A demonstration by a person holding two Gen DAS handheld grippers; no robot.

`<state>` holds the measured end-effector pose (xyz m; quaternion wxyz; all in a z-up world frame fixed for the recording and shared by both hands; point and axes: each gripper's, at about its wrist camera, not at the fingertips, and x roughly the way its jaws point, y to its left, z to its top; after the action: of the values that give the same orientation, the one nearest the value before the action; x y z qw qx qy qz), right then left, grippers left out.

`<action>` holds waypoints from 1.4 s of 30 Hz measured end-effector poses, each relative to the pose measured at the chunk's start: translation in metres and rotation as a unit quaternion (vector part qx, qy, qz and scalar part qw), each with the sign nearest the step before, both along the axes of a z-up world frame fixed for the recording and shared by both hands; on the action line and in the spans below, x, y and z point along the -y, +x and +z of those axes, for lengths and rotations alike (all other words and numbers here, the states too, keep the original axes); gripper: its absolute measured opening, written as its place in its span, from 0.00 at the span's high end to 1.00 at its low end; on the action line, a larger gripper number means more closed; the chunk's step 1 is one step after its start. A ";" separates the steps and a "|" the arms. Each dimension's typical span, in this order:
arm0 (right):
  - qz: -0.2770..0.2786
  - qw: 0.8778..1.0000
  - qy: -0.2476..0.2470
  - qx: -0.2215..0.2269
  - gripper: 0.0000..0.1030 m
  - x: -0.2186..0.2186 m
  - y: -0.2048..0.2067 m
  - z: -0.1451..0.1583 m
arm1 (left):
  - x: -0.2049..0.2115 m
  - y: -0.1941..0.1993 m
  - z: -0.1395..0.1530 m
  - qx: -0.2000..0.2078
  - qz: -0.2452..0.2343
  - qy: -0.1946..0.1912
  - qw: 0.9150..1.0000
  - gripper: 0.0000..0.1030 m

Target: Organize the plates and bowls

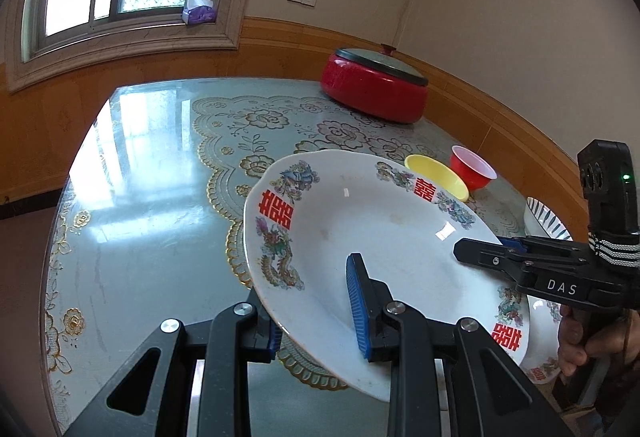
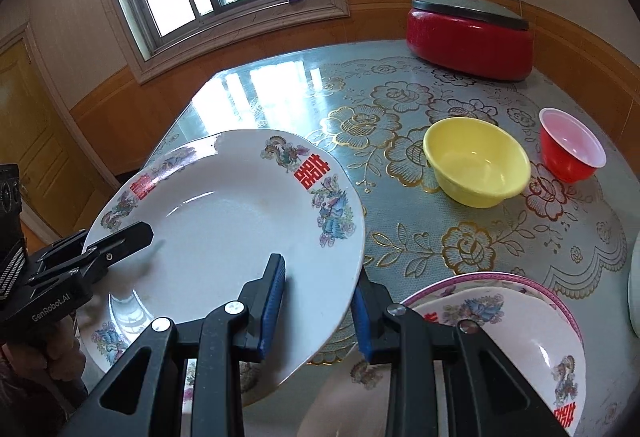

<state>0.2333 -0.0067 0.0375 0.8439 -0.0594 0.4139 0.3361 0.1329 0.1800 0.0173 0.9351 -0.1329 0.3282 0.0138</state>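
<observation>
The left gripper (image 1: 320, 301) pinches the near rim of a glossy white ceramic plate (image 1: 360, 221) between ribbed blue pads, one above, one beneath. The right gripper (image 2: 320, 311) clamps the opposite rim likewise. The round, shallow plate, printed with red characters and dragons, hangs tilted above the counter (image 1: 152, 197), whose glassy top covers gold-flowered lace. Stacked patterned plates (image 2: 512, 313) lie just beside. Farther off stand a smooth yellow bowl (image 2: 476, 161), a red cup (image 2: 572, 145) and a lidded red pot (image 2: 472, 37).
</observation>
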 end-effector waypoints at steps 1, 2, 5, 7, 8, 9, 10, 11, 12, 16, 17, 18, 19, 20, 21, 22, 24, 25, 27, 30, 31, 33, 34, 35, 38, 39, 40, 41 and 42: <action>-0.003 1.000 0.003 0.003 0.70 0.005 -0.002 0.002 | 0.005 0.000 0.002 0.002 -0.006 0.001 1.000 0.72; -0.007 1.000 0.005 0.005 0.70 0.009 -0.004 0.005 | 0.009 0.001 0.004 0.003 -0.012 0.002 1.000 0.72; -0.020 1.000 0.011 0.011 0.70 0.025 -0.009 0.010 | 0.025 0.003 0.009 0.007 -0.027 0.005 1.000 0.72; -0.028 0.999 0.014 0.013 0.70 0.037 -0.012 0.014 | 0.035 0.004 0.012 0.010 -0.038 0.006 0.999 0.72; -0.033 0.999 0.016 0.014 0.70 0.044 -0.014 0.016 | 0.040 0.005 0.013 0.010 -0.044 0.006 0.999 0.72; -0.038 0.999 0.018 0.014 0.70 0.051 -0.015 0.017 | 0.046 0.005 0.014 0.011 -0.051 0.007 0.999 0.72; -0.044 0.999 0.019 0.014 0.70 0.058 -0.017 0.018 | 0.052 0.006 0.015 0.011 -0.057 0.009 0.998 0.72; -0.051 0.998 0.020 0.014 0.70 0.066 -0.021 0.018 | 0.058 0.007 0.016 0.012 -0.064 0.010 0.998 0.72; -0.056 0.998 0.021 0.015 0.70 0.072 -0.024 0.018 | 0.065 0.007 0.017 0.012 -0.070 0.010 0.997 0.72; -0.080 0.996 0.023 0.014 0.70 0.101 -0.033 0.018 | 0.090 0.011 0.019 0.009 -0.096 0.011 0.995 0.72; -0.086 0.996 0.023 0.012 0.70 0.108 -0.036 0.017 | 0.096 0.011 0.019 0.008 -0.102 0.012 0.995 0.72; -0.093 0.995 0.024 0.011 0.70 0.115 -0.038 0.016 | 0.103 0.012 0.018 0.007 -0.108 0.012 0.994 0.72; -0.099 0.995 0.024 0.009 0.70 0.122 -0.039 0.015 | 0.109 0.013 0.018 0.006 -0.114 0.012 0.993 0.72; -0.106 0.994 0.025 0.007 0.70 0.129 -0.040 0.014 | 0.116 0.013 0.017 0.004 -0.119 0.013 0.993 0.72; -0.112 0.993 0.024 0.005 0.70 0.136 -0.042 0.012 | 0.122 0.013 0.016 0.003 -0.125 0.013 0.992 0.72; -0.118 0.993 0.025 0.002 0.70 0.142 -0.044 0.011 | 0.128 0.013 0.015 0.001 -0.130 0.014 0.991 0.72; -0.130 0.991 0.024 -0.004 0.70 0.154 -0.047 0.007 | 0.139 0.014 0.011 -0.003 -0.139 0.013 0.990 0.72; -0.135 0.991 0.024 -0.008 0.70 0.159 -0.048 0.004 | 0.144 0.014 0.009 -0.006 -0.144 0.013 0.990 0.72; -0.144 0.989 0.022 -0.014 0.70 0.169 -0.051 0.000 | 0.153 0.014 0.004 -0.012 -0.151 0.011 0.988 0.72; -0.153 0.988 0.019 -0.023 0.70 0.180 -0.054 -0.007 | 0.163 0.016 -0.003 -0.022 -0.159 0.008 0.987 0.72; -0.155 0.987 0.018 -0.026 0.70 0.183 -0.055 -0.009 | 0.166 0.016 -0.005 -0.025 -0.160 0.008 0.987 0.72; -0.159 0.987 0.016 -0.029 0.70 0.187 -0.055 -0.012 | 0.171 0.018 -0.009 -0.029 -0.163 0.007 0.986 0.72; -0.161 0.986 0.014 -0.031 0.70 0.189 -0.055 -0.014 | 0.173 0.019 -0.011 -0.032 -0.163 0.006 0.986 0.72; -0.162 0.986 0.011 -0.031 0.70 0.190 -0.055 -0.015 | 0.174 0.020 -0.013 -0.035 -0.164 0.005 0.986 0.72; -0.163 0.986 0.007 -0.036 0.70 0.194 -0.054 -0.019 | 0.178 0.024 -0.019 -0.044 -0.164 0.003 0.985 0.72; -0.163 0.986 0.006 -0.035 0.70 0.194 -0.054 -0.020 | 0.180 0.025 -0.021 -0.047 -0.164 0.003 0.985 0.71; -0.161 0.986 0.003 -0.032 0.70 0.194 -0.054 -0.019 | 0.180 0.026 -0.022 -0.050 -0.163 0.002 0.985 0.71; -0.160 0.987 0.000 -0.030 0.70 0.193 -0.054 -0.018 | 0.180 0.028 -0.023 -0.052 -0.162 0.001 0.985 0.71; -0.159 0.987 -0.002 -0.029 0.70 0.193 -0.054 -0.018 | 0.180 0.029 -0.024 -0.053 -0.161 -0.002 0.986 0.71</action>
<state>0.1793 -0.1993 0.0193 0.8739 0.0153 0.4433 0.1988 0.1614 -0.0003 -0.0064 0.9060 -0.0791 0.3948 -0.1304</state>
